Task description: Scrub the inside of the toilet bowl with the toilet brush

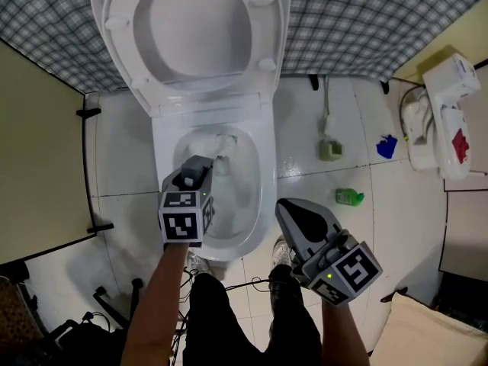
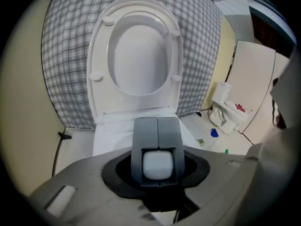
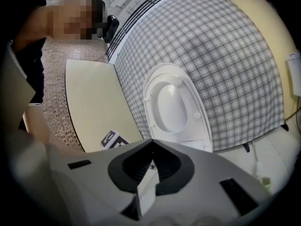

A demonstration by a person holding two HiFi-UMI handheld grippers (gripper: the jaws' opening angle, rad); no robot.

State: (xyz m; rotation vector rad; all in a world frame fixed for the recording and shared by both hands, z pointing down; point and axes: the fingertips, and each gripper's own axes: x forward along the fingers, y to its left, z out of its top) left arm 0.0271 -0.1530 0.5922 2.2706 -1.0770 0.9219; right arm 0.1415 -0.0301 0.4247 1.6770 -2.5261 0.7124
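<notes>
I am holding the left gripper clamped on the toilet brush. In the left gripper view its two grey jaws are meeting at the tips and pinching a white, rounded block of the handle between them. In the head view this gripper is pointing steeply down over the toilet bowl. The white end of the brush is sticking out just past the jaw tips, down inside the bowl toward its back wall. Straight beyond the jaws the seat and lid are standing upright, and behind them a grey checked cloth is hanging across the wall. Off to this gripper's left a beige partition panel is standing on the tiled floor.

The right gripper is hovering to the right of the left one, outside the bowl with its tips just beside the rim and apart from the brush. In the right gripper view its jaws are pressing together at the tips with nothing between them. Farther out to its right a small green bottle and a blue object are lying on the tiles. Beyond those a white fixture is sitting by the wall. Below both grippers I am seeing my arms and black trouser legs.
</notes>
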